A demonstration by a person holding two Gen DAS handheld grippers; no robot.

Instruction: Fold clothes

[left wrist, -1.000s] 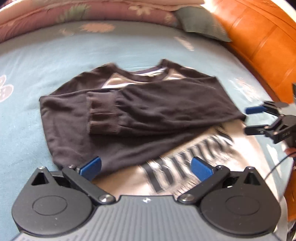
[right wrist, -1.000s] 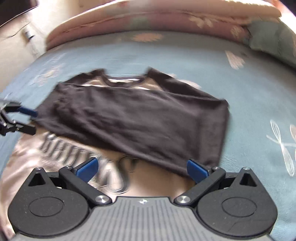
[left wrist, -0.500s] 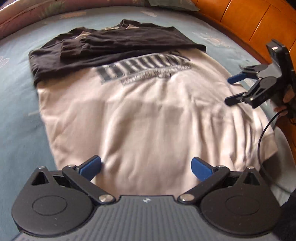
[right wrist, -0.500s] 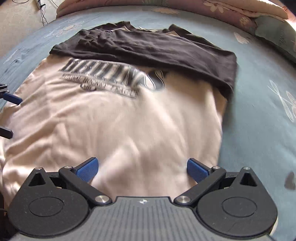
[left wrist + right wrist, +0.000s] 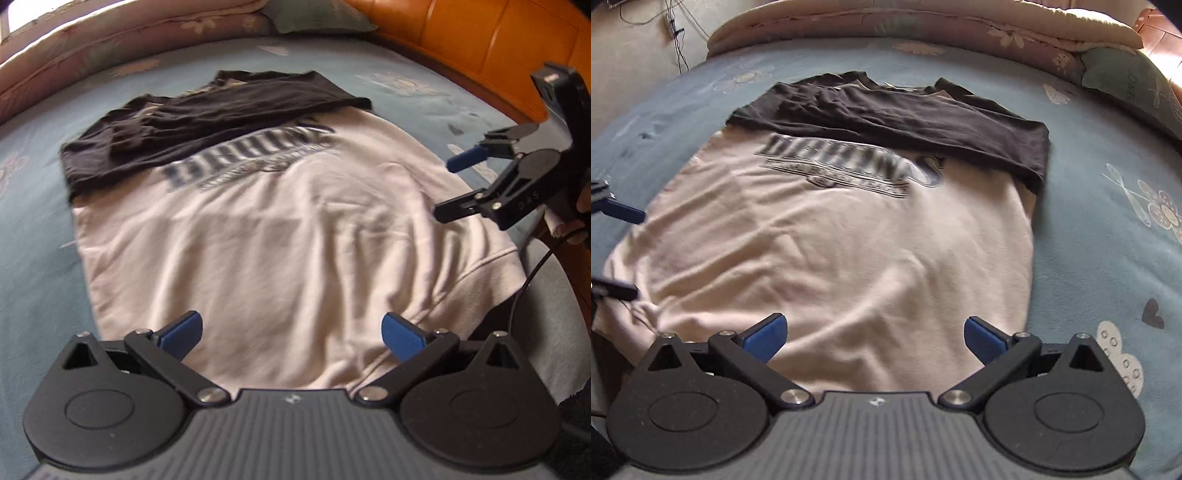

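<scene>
A blue flowered bed (image 5: pixel 1108 155) carries the cream sweatshirt (image 5: pixel 280 251), lying flat in the middle with its hem nearest. Its two dark sleeves (image 5: pixel 923 122) are already folded across the chest at the far end, above the printed lettering (image 5: pixel 842 166). The left tool (image 5: pixel 291 336) and the right tool (image 5: pixel 873 334) hover over the near hem, both with fingers spread wide and gripping nothing. For a clean fold, I would pinch each near hem corner through both layers, then carry them level toward the collar.
</scene>
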